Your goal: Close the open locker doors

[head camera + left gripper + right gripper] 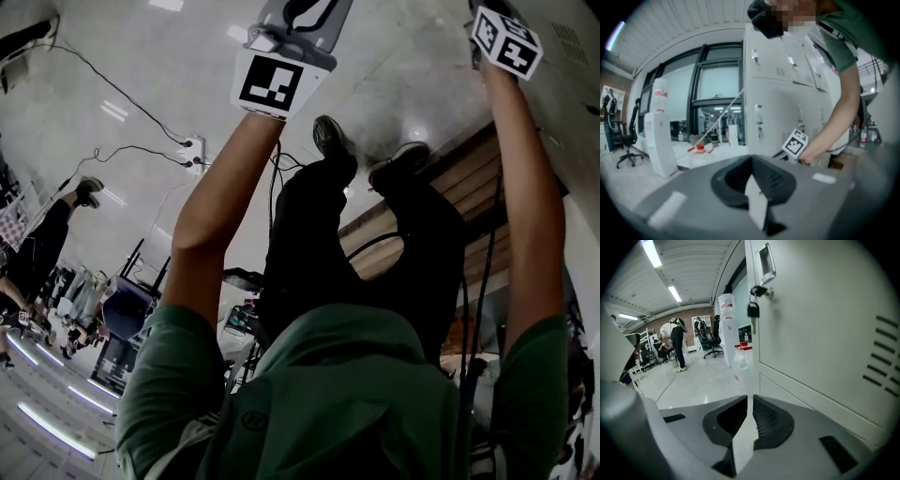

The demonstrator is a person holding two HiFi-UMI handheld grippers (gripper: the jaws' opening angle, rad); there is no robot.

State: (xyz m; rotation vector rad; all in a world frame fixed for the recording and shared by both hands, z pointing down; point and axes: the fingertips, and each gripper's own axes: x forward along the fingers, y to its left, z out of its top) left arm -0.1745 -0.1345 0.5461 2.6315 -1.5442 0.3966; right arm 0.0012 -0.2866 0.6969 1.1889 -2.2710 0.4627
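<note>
**Lining up on a locker door**

Right tongs (751,404) are barely apart and empty, just beside the locker door (825,333). Left tongs (752,171) are closed, empty and further off. My guess for the next move: push flat on the panel until it latches.

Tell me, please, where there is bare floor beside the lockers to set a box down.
The shiny floor left of the locker door is bare out to the standing person, bar one cable. It is crowded at the locker's corner, where a water dispenser and a red-capped bottle stand, and further back around the office chair.
</note>
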